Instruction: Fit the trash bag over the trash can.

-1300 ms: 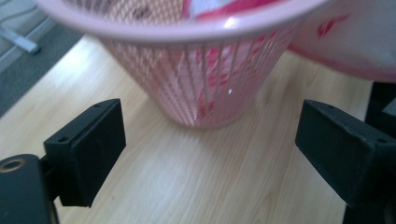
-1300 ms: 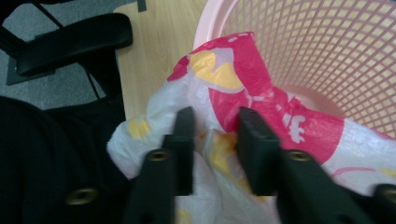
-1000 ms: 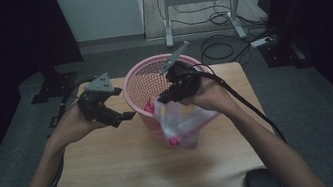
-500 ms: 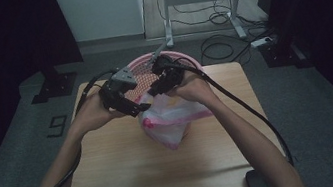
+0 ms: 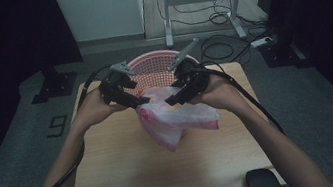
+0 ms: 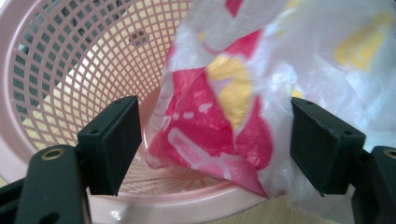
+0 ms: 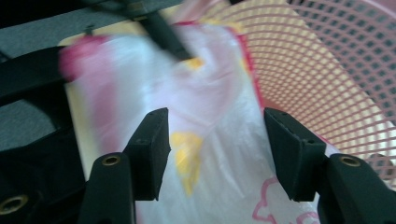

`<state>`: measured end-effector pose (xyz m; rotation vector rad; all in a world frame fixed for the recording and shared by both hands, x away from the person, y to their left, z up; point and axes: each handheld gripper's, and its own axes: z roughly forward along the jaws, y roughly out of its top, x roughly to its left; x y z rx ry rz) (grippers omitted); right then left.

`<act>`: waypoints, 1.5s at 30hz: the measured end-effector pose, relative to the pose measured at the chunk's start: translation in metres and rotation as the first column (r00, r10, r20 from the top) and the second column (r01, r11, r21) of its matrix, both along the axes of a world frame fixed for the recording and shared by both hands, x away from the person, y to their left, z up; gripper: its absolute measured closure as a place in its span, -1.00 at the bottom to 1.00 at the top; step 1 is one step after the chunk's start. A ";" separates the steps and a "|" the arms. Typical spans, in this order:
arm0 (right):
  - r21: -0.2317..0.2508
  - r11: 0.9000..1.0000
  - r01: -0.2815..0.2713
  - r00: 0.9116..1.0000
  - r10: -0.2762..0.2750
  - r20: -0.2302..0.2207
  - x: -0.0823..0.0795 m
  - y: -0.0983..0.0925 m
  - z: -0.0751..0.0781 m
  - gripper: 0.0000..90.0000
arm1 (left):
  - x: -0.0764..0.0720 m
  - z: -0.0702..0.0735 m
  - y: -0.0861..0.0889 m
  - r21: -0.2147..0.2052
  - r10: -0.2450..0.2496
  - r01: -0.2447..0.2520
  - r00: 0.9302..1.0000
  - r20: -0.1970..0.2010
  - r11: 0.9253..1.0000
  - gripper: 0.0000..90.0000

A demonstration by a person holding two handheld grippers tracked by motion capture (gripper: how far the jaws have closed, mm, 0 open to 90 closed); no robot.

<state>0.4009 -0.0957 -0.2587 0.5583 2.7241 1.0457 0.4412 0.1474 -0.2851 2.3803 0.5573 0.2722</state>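
While you hold the plastic bag (image 5: 178, 117) up off the tabletop (image 5: 131, 170) right in front of the pink mesh basket (image 5: 150, 68), both grippers sit at its top edge, probably to spread the mouth for lining the basket. Left gripper (image 5: 141, 100): jaws apart, have just been closing, bag film between them, not pinched. Right gripper (image 5: 170, 101): jaws apart, have just been opening, bag between them, unclamped. Bag print is red and yellow; no legible writing or brand.
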 end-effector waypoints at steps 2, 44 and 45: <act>-0.002 1.000 -0.017 1.000 0.017 -0.002 -0.008 0.000 0.000 -0.13 | 0.002 -0.001 -0.002 0.001 0.009 -0.009 1.000 -0.013 1.000 -0.52; -0.004 0.999 0.038 0.985 -0.037 0.167 0.010 0.016 0.043 0.90 | -0.017 0.044 0.020 -0.091 -0.063 0.068 0.996 0.059 0.994 -0.51; 0.002 0.999 0.041 0.986 -0.041 0.165 0.014 0.017 0.044 0.90 | -0.020 0.049 0.018 -0.092 -0.093 0.101 0.992 0.082 0.991 -0.51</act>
